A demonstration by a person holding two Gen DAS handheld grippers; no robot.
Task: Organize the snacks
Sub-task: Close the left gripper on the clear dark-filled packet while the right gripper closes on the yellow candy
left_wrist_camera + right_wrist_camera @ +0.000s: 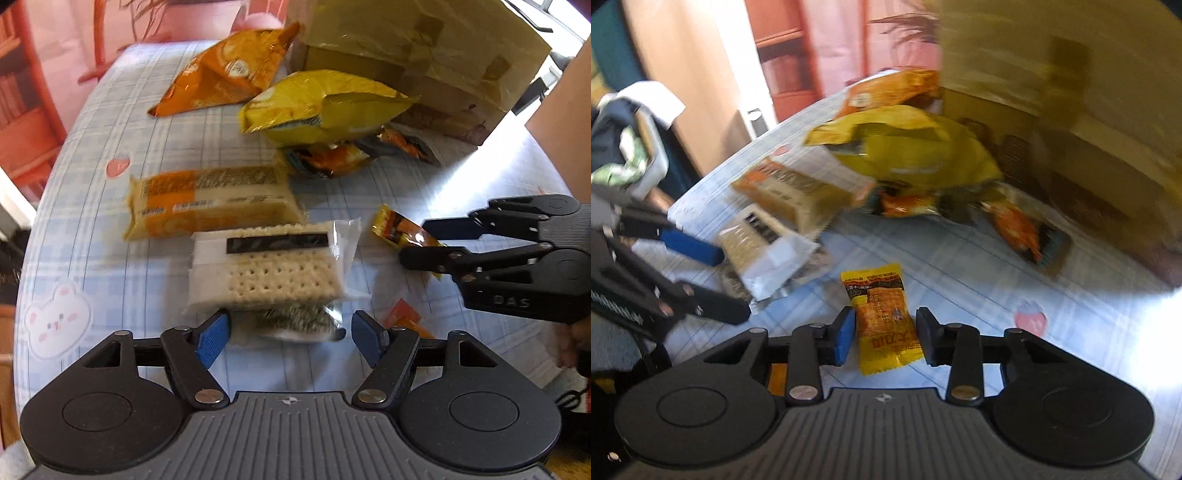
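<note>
Snack sachet, print blurred, between right gripper jaws, untouched; left gripper apart.

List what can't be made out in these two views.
- Cardboard box: interior unseen in both views; top cut off by the frame.
- Dark packet under the cracker pack, left wrist view: mostly covered.
- Small packs beneath the yellow bag, right wrist view: blurred, print unreadable.

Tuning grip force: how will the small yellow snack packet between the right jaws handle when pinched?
Small yellow packet lies flat on the tablecloth: probably light. Glossy film looks slippery, and its crimped ends may flop. The printed cracker suggests brittle contents, so the right gripper should squeeze gently.
</note>
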